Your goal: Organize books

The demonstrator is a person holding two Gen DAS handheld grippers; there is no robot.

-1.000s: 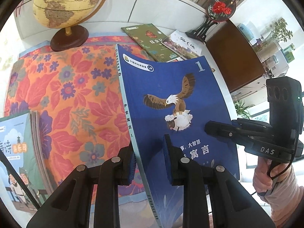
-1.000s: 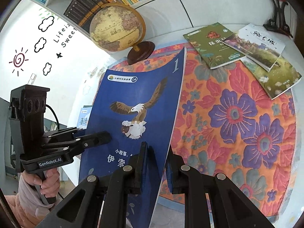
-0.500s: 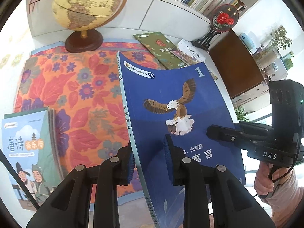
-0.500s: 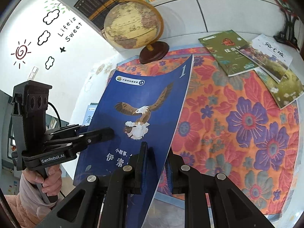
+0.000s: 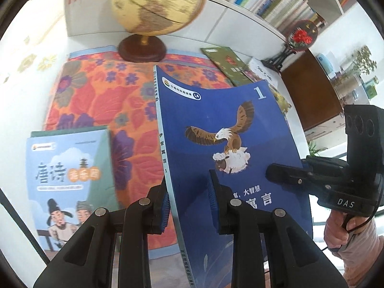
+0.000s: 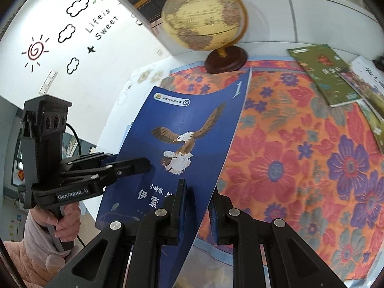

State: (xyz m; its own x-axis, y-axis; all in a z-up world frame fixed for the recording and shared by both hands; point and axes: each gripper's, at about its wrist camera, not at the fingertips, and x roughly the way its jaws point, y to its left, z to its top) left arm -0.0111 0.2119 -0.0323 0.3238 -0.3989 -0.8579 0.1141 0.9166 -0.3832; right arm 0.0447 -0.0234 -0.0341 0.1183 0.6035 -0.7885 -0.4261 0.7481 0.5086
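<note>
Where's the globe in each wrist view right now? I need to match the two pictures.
Left wrist: globe at top centre, its base behind the blue book's top edge.
Right wrist: globe at top centre, base just above the book's upper right corner.
Shared landmark: the floral cloth.

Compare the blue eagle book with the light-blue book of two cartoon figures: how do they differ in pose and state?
The blue eagle book is lifted and tilted, clamped by the left gripper and right gripper; the light-blue book lies flat on a stack, untouched. The eagle book's cover bows; the light-blue one looks flat. Both are thin paperbacks with illustrated covers.
</note>
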